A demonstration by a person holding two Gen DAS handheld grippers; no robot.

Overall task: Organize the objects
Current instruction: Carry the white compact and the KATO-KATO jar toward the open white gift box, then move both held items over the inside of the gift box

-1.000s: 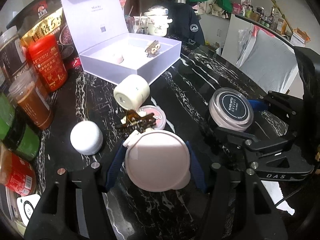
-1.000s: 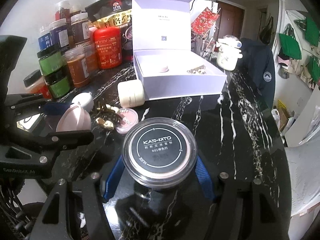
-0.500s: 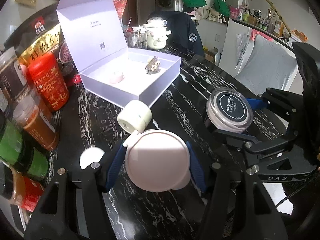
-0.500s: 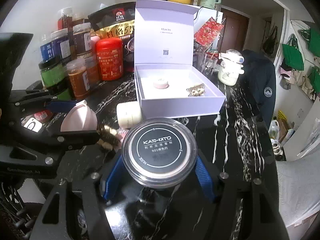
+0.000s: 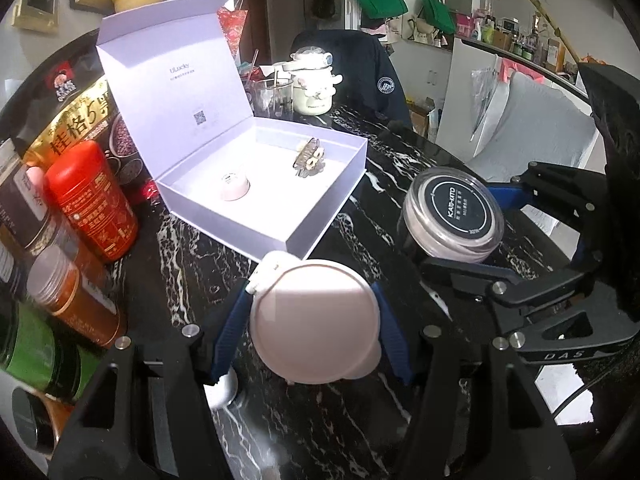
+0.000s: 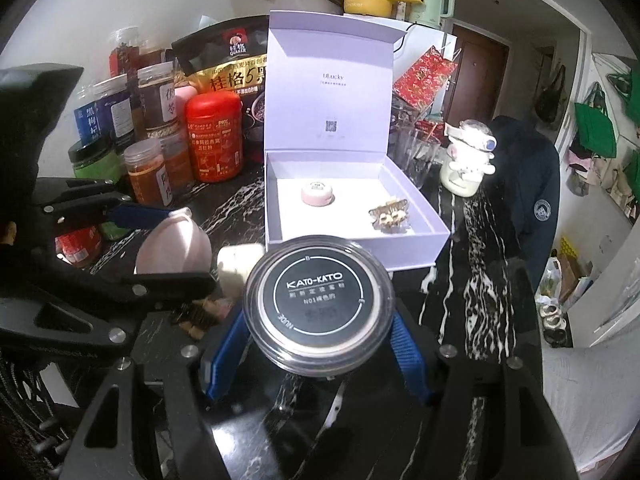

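Both loads held above the table, open box [image 5: 320, 216] ahead.
Left gripper [image 5: 314, 330] clamped the pink case [image 5: 316, 320]; right gripper [image 6: 318, 330] clamped the powder jar [image 6: 318, 304]. Advised lowering each flat into bare floor, clear of the small pink pot [image 5: 235, 186] and hair clip [image 5: 308, 156].

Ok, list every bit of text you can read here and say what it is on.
"KATO-KATO", "NUDE": black lid of the round clear jar; smaller lines there blurred.
"ULucky": raised lid of the open lilac gift box; QR code beneath.
"QUAKER", "桂格5": black-and-gold bag.
"DAS": black right gripper frame.
Red tin: unreadable.
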